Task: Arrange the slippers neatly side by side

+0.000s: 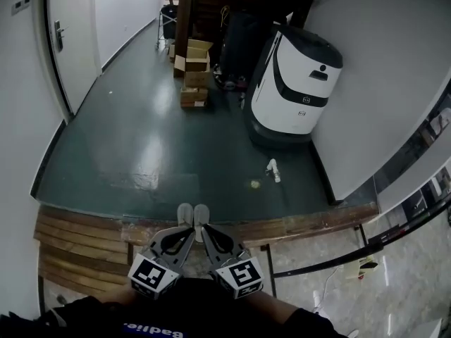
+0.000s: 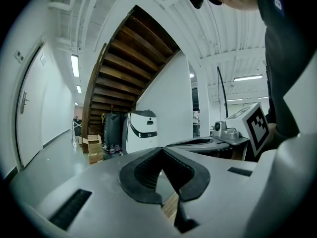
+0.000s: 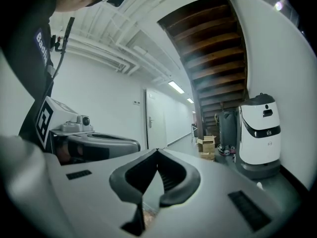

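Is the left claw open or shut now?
Shut. In the left gripper view the left claw has its jaw tips pressed together, and nothing sits between them.

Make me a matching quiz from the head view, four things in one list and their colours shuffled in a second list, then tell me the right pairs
Things:
1. slippers
2. cardboard boxes
3. cleaning machine
4. floor

Colours:
A. brown
B. dark green
C. light grey
D. white with a black band

Pairs: 1-C, 2-A, 3-D, 4-B
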`<move>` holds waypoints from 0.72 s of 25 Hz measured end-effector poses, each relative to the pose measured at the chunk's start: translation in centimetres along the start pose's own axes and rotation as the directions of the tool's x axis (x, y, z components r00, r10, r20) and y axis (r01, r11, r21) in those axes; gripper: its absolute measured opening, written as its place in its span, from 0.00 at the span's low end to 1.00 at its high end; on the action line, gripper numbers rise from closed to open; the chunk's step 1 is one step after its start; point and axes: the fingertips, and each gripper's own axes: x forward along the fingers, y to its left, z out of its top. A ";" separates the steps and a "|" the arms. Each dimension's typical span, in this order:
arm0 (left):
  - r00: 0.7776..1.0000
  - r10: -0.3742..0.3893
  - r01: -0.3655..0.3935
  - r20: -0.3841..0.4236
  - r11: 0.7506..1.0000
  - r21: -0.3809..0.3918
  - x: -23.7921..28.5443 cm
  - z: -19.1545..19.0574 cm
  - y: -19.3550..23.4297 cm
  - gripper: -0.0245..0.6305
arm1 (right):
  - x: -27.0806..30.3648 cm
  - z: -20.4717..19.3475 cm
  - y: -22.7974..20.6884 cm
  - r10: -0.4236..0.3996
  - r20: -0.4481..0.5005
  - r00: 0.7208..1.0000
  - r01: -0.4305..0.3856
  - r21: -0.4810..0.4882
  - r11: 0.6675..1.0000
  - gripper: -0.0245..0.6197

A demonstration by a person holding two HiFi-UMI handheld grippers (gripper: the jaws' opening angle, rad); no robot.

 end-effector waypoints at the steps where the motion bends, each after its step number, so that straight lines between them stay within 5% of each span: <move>1: 1.000 -0.001 0.001 0.000 1.000 -0.002 -0.1 0.0 0.3 0.04 | 0.2 0.0 0.3 0.002 -0.002 1.000 -0.002 -0.003 1.000 0.03; 18: 0.998 0.018 -0.020 -0.056 0.999 -0.038 -0.2 -1.5 1.7 0.04 | 1.4 -1.0 0.8 0.005 -0.029 1.000 -0.004 0.004 1.000 0.03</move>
